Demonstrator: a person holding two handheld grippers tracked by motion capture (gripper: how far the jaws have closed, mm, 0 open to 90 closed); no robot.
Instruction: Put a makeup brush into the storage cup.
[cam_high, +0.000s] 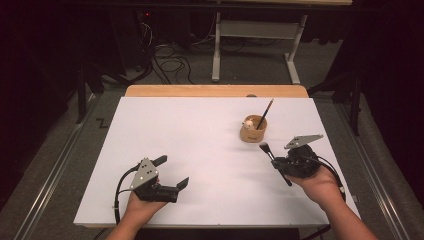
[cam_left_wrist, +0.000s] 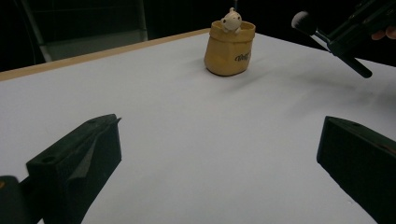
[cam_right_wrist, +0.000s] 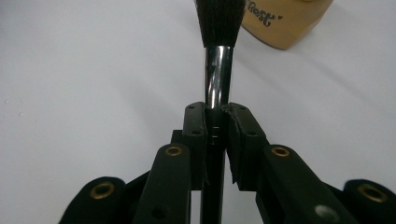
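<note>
Right now the right gripper (cam_high: 274, 161) pinches a makeup brush (cam_right_wrist: 218, 70) by its handle, bristles pointing toward the tan holder (cam_high: 253, 129) just beyond it on the white bench (cam_high: 190, 140). Well apart, the left gripper (cam_high: 172, 172) rests with its jaws spread wide and nothing between them.

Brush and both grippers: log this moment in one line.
right gripper: shut on brush | left gripper: open, idle | holder: one brush inside
</note>
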